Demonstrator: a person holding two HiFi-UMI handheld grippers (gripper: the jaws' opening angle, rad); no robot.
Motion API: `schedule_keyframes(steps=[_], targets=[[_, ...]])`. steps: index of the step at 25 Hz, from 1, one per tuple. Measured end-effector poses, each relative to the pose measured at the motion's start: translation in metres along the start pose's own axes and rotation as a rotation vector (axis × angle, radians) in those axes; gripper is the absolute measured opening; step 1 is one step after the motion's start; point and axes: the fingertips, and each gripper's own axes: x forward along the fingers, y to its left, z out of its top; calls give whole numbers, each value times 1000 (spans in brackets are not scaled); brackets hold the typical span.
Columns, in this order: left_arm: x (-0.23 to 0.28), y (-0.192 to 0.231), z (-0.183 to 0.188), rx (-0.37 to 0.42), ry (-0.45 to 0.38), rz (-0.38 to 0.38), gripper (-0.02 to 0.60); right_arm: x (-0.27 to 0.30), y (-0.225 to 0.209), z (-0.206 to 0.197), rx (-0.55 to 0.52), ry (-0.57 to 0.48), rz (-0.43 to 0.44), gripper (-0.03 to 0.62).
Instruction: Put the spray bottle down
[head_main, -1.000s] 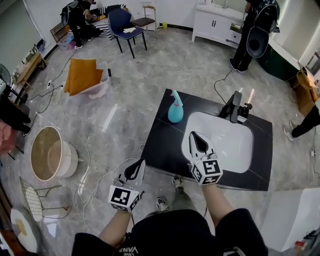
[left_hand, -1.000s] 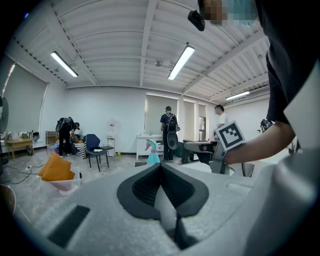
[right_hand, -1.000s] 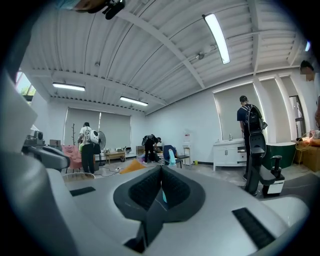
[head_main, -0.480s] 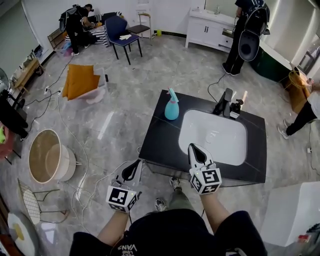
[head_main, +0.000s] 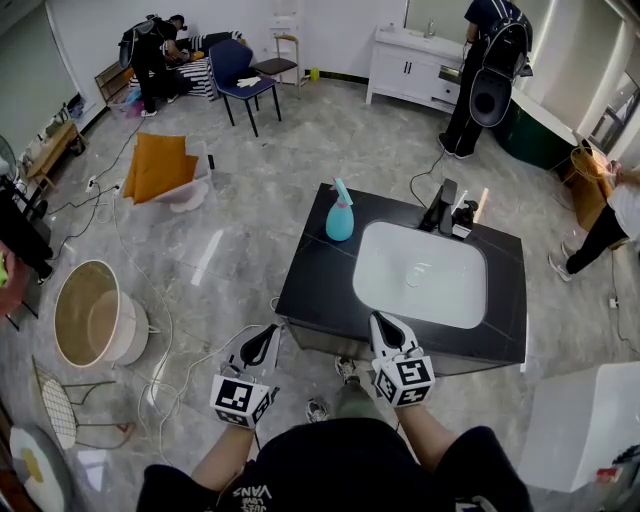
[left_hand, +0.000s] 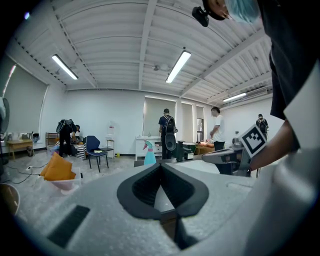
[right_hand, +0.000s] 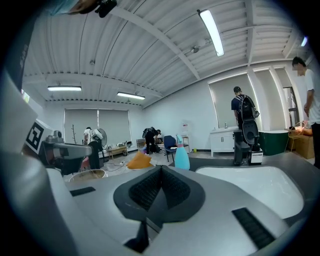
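Observation:
A teal spray bottle (head_main: 340, 216) stands upright on the black countertop (head_main: 318, 280), at its far left corner beside the white sink basin (head_main: 420, 273). It also shows small in the left gripper view, spray bottle (left_hand: 149, 154), and in the right gripper view, spray bottle (right_hand: 181, 156). Neither gripper touches it. My left gripper (head_main: 271, 333) hangs off the counter's near left side, jaws shut with nothing in them. My right gripper (head_main: 380, 322) is at the counter's near edge, jaws shut and empty.
A black faucet (head_main: 446, 207) stands behind the basin. On the floor lie a round tub (head_main: 95, 314), cables (head_main: 170, 345) and an orange cushion (head_main: 158, 166). A blue chair (head_main: 245, 70) and a white cabinet (head_main: 417, 62) stand at the back, with several people around the room.
Both grippers have drawn back toward me; the right one left the basin for the counter's near edge. The spray bottle has stayed where it stands.

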Motion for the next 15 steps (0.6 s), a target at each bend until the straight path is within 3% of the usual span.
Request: schedule_keyframes(steps=[15], targets=[[-13, -6, -15, -5, 38, 14, 11, -23, -4, -31, 38, 75, -20, 0]])
